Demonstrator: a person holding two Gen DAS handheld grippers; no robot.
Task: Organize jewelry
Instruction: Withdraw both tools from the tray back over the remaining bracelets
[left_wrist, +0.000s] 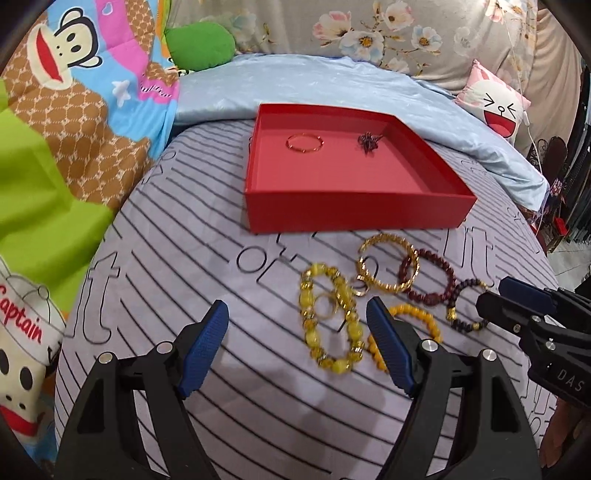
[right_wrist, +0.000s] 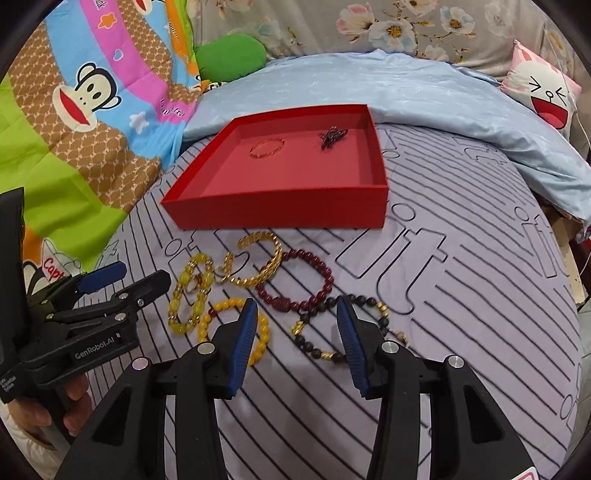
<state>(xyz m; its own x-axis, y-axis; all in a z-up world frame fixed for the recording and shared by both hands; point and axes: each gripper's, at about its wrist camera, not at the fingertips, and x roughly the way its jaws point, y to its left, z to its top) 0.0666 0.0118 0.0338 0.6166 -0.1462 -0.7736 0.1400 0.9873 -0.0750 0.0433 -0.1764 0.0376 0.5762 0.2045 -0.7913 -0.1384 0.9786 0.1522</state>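
Observation:
A red tray on the striped bedsheet holds a thin gold bangle and a dark beaded piece. In front of it lie several bracelets: yellow bead, orange bead, gold cuff, dark red bead, black-and-gold bead. My left gripper is open and empty over the yellow bracelet. My right gripper is open and empty above the dark red and black bracelets.
A cartoon monkey blanket lies at the left. A light blue quilt and a pink face cushion sit behind the tray. The bed's edge drops off at the right.

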